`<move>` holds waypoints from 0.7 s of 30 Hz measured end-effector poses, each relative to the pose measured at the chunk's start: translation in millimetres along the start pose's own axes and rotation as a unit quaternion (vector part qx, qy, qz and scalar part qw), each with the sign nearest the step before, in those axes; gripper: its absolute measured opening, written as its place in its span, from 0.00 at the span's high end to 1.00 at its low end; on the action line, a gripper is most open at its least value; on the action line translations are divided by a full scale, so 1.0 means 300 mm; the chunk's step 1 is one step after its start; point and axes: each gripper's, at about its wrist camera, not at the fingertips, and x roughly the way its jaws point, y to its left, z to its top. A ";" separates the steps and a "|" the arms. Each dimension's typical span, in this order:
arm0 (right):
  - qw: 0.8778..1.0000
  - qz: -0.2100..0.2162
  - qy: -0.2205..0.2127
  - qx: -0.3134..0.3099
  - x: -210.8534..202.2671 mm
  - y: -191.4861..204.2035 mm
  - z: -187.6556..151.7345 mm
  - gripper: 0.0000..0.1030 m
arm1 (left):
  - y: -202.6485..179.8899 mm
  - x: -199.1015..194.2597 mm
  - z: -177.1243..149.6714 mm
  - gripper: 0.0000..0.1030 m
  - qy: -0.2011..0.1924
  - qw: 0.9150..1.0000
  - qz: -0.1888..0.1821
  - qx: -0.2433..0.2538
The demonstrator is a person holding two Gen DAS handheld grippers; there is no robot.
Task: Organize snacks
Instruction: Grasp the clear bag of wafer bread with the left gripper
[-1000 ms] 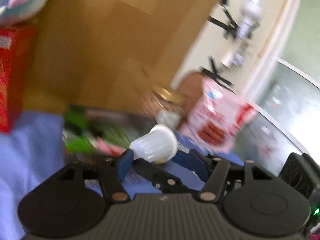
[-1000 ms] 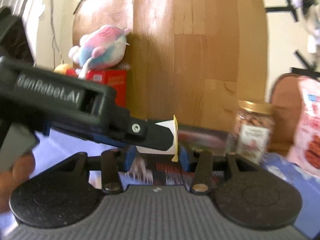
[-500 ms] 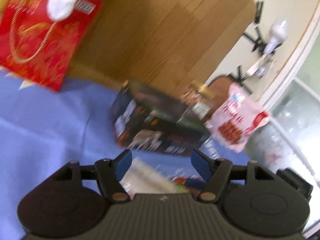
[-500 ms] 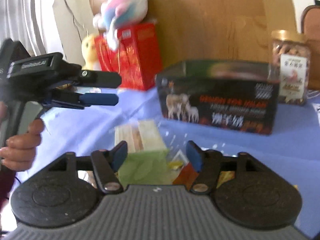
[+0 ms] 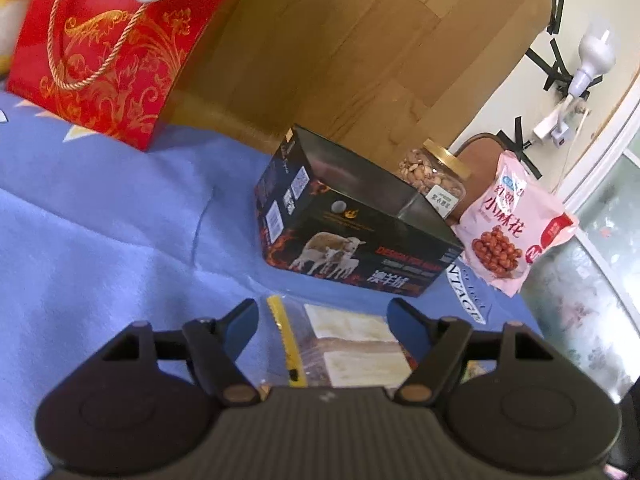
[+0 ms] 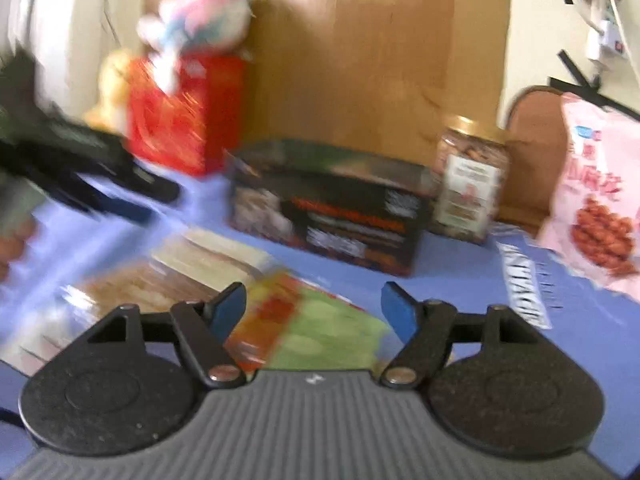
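Clear zip bag of pale wafers (image 5: 352, 344) flat on the blue cloth below my claw, green snack packet (image 6: 320, 328) lying beside it, black lamb-print box (image 5: 352, 232) upright behind

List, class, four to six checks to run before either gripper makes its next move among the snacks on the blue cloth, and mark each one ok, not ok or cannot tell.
1. Left gripper empty, jaws opening: ok.
2. Right gripper empty, jaws opening: ok.
3. Clear bag with the yellow strip lies below the left gripper, untouched by its fingers: ok.
4. Green and red packet lies between the right gripper's fingers: ok, but whether it is touched: cannot tell, the view is blurred.
5. Black box is open at the top: ok; what is inside: cannot tell.
6. Nut jar and pink bag upright behind the box: ok.
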 end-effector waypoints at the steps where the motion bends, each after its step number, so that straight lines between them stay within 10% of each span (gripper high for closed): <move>1: 1.000 0.020 -0.003 0.002 -0.005 0.015 0.004 0.26 | -0.006 0.000 -0.004 0.28 0.002 1.000 -0.002 0.003; 9: 0.996 0.053 0.077 -0.011 0.249 0.062 -0.001 0.29 | -0.015 0.099 -0.028 0.31 0.056 0.998 0.008 0.004; 12: 0.990 0.093 0.097 0.045 0.313 0.044 0.018 0.48 | -0.041 0.139 -0.045 0.34 0.054 0.998 0.002 0.026; 21: 0.996 0.087 0.004 0.018 0.075 0.125 0.048 0.53 | -0.128 -0.045 -0.037 0.36 0.012 0.998 -0.048 0.027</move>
